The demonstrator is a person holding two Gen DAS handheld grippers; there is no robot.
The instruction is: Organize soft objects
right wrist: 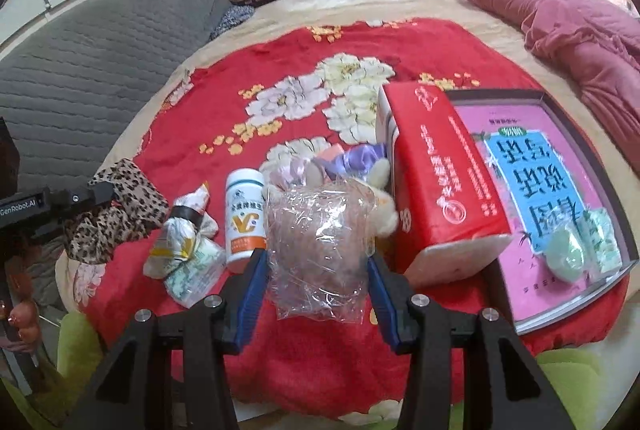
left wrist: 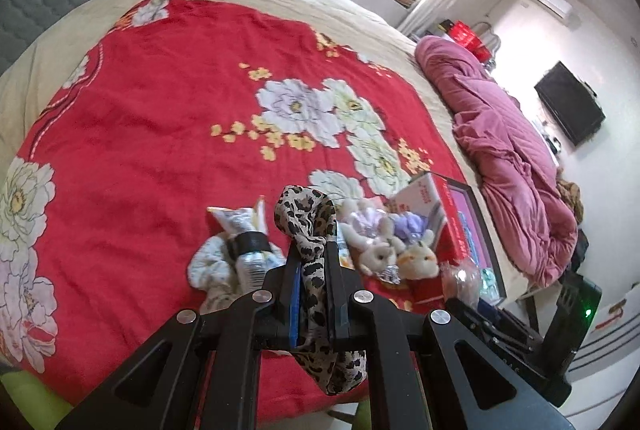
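My left gripper (left wrist: 310,244) is shut on a leopard-print cloth band (left wrist: 304,210), which hangs above the red flowered blanket (left wrist: 160,110). From the right wrist view the same band (right wrist: 120,206) shows in the left gripper (right wrist: 106,192) at the far left. My right gripper (right wrist: 316,260) is shut on a clear plastic bag (right wrist: 320,242) with something pinkish inside, its blue pads (right wrist: 256,282) pressing on both sides. Behind the bag lie small plush toys (right wrist: 382,218) and purple satin cloth (right wrist: 356,158).
On the blanket lie a crumpled packet with a black band (right wrist: 184,242), a white bottle (right wrist: 245,218), a red tissue pack (right wrist: 436,182) and a pink printed box lid (right wrist: 552,190) holding green items (right wrist: 568,254). A pink quilt (right wrist: 560,18) lies along the right; a grey headboard (right wrist: 100,62) is at the left.
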